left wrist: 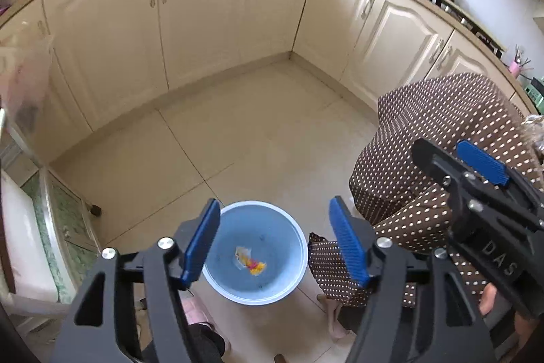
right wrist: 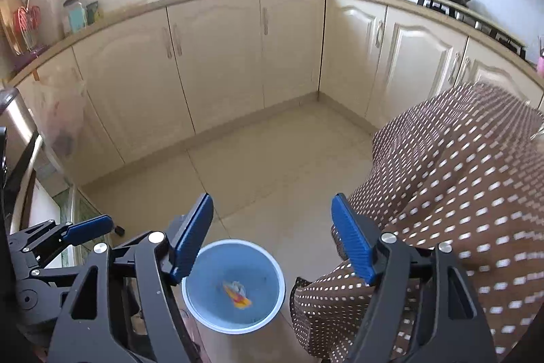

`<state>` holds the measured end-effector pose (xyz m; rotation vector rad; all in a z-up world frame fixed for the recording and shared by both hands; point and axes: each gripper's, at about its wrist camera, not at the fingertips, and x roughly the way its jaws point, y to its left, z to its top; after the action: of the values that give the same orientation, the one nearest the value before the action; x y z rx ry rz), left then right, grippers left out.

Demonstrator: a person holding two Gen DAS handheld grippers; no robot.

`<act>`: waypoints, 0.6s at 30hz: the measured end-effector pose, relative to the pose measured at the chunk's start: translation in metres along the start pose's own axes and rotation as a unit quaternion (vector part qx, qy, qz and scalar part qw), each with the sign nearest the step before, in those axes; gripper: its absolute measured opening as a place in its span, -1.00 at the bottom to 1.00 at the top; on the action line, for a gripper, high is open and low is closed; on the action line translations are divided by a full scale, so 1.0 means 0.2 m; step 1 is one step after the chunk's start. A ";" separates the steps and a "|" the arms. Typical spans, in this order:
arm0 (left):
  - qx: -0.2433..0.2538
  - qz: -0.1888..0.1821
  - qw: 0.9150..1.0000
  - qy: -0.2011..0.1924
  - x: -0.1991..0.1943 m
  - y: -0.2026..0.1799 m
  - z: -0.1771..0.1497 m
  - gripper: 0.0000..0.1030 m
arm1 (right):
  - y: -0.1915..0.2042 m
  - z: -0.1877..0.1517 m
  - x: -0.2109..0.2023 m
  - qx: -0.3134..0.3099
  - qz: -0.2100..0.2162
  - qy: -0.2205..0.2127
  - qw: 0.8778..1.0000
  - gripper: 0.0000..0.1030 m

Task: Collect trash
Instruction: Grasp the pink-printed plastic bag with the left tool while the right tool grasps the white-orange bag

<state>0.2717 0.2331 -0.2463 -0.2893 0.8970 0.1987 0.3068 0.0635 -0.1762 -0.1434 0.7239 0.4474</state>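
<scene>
I am holding my left gripper (left wrist: pixel 273 240) released, empty, over a blue bin (left wrist: pixel 292 227) on the floor (left wrist: pixel 258 125). My right gripper (right wrist: pixel 272 238) is hanging released too, at about three o'clock of the left. A crumpled orange-and-white wrapper (left wrist: pixel 250 262) is lying in the bin's bottom. At twelve o'clock, cream cabinets (left wrist: pixel 204 22) are lining the far wall.
</scene>
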 end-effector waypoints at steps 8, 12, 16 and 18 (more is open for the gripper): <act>0.028 -0.017 0.996 -0.082 -0.42 -0.19 0.06 0.31 | -0.04 0.13 -0.51 -0.013 -0.054 -0.106 0.993 0.63; 0.061 -0.048 0.991 -0.106 -0.58 -0.39 0.06 0.33 | -0.18 0.11 -0.78 0.003 -0.098 -0.138 0.985 0.68; 0.108 -0.101 0.982 -0.121 -0.71 -0.69 0.02 0.38 | -0.37 0.02 -1.00 0.033 -0.137 -0.149 0.979 0.71; 0.130 -0.119 0.977 -0.119 -0.72 -0.83 -0.01 0.38 | -0.47 -0.05 -1.08 0.048 -0.155 -0.150 0.975 0.72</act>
<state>0.2307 0.0694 -0.1054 -0.1231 0.6359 -0.1055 0.2001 -0.0978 -0.0410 -0.0934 0.4136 0.1295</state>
